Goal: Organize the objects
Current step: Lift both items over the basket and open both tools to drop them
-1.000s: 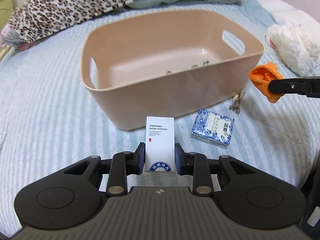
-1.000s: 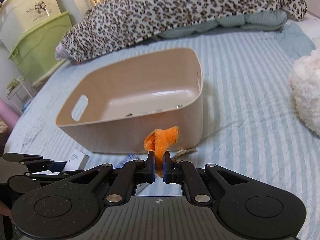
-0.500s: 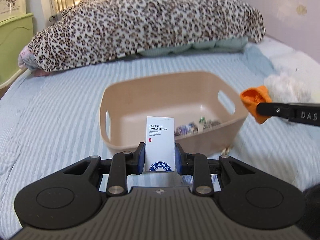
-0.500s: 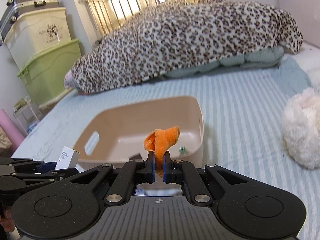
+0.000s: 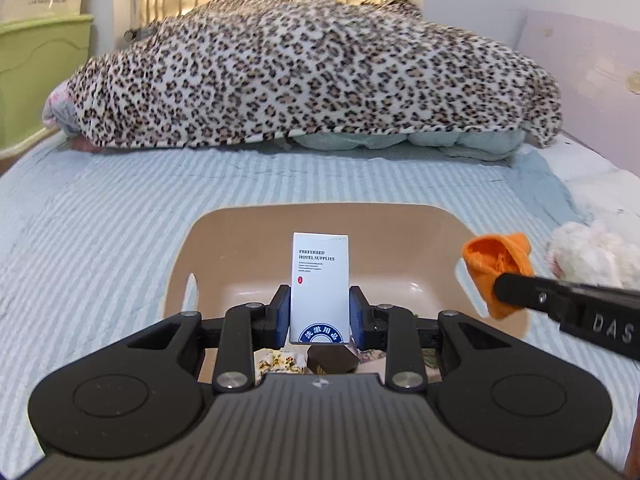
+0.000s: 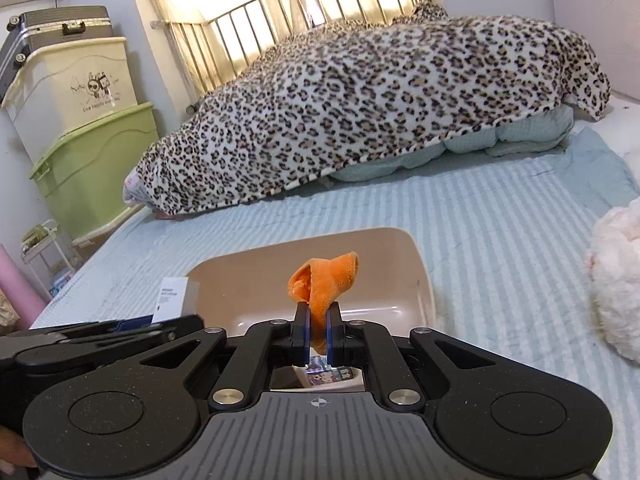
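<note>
A bed (image 5: 100,216) with a pale blue striped cover fills both views, a leopard-print blanket (image 5: 312,72) heaped at its far end. Only the right wrist view shows the metal headboard rails (image 6: 280,12), the stacked cream and green storage bins (image 6: 92,168) and a suitcase (image 6: 56,28) at the bedside. On the bed sits the tan plastic basket (image 5: 240,248), open side up; through the left wrist view small packets lie on its floor just beneath the gripper, too hidden to name. A white fluffy toy (image 5: 592,252) rests to the right of the basket. The left gripper (image 5: 320,312) is clamped on a white hotel-supplies box (image 5: 320,280), held upright over the basket with its long axis vertical and printed face toward the camera. The right gripper (image 6: 317,334) pinches an orange cloth item (image 6: 324,280), its bulk standing up above the fingers and its open mouth turned left, also above the basket near its right rim.
</note>
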The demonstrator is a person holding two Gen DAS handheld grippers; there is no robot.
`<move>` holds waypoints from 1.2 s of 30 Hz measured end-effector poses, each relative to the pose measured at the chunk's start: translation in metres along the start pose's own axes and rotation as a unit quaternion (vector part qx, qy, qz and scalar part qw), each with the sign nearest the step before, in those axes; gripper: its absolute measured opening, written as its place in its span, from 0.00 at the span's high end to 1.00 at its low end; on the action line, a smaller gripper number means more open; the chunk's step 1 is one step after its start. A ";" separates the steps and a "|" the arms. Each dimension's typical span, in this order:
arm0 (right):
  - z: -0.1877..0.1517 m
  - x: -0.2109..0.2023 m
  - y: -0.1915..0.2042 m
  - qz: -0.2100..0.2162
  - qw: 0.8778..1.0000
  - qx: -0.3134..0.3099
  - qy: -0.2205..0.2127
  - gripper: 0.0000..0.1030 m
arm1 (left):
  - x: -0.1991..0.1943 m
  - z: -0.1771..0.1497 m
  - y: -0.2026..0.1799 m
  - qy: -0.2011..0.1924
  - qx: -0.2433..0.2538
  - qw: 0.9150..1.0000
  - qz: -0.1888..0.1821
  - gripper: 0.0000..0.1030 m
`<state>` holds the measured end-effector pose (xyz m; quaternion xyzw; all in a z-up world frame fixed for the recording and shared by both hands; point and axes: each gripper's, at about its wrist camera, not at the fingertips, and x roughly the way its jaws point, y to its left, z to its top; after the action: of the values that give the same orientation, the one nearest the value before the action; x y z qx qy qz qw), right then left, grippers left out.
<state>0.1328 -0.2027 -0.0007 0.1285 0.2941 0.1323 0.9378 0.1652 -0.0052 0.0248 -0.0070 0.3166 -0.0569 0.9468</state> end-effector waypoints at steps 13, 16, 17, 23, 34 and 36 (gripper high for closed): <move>-0.013 0.057 -0.002 -0.034 0.996 -0.006 0.083 0.88 | 0.046 -0.009 0.007 0.061 -0.037 0.997 0.029 0.45; -0.014 0.055 -0.006 -0.035 0.995 -0.002 0.088 0.78 | 0.032 -0.010 0.003 0.037 -0.022 0.998 0.042 0.26; -0.014 0.052 -0.006 -0.034 0.995 -0.001 0.089 0.72 | 0.027 -0.009 0.002 0.031 -0.018 0.998 0.044 0.21; -0.010 0.024 -0.002 -0.021 0.997 -0.027 0.064 0.42 | -0.004 -0.013 0.000 0.017 -0.004 0.998 0.057 0.07; -0.023 -0.017 -0.011 -0.008 0.996 -0.050 0.071 0.22 | -0.041 -0.033 0.002 0.032 -0.001 0.997 0.070 0.06; -0.028 -0.020 -0.015 -0.012 0.995 -0.058 0.079 0.21 | -0.048 -0.040 -0.002 0.023 0.007 0.997 0.076 0.06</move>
<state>0.1029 -0.2188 -0.0174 0.0598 0.3606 0.1480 0.9190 0.1032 -0.0009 0.0219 0.0245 0.3378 0.0128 0.9408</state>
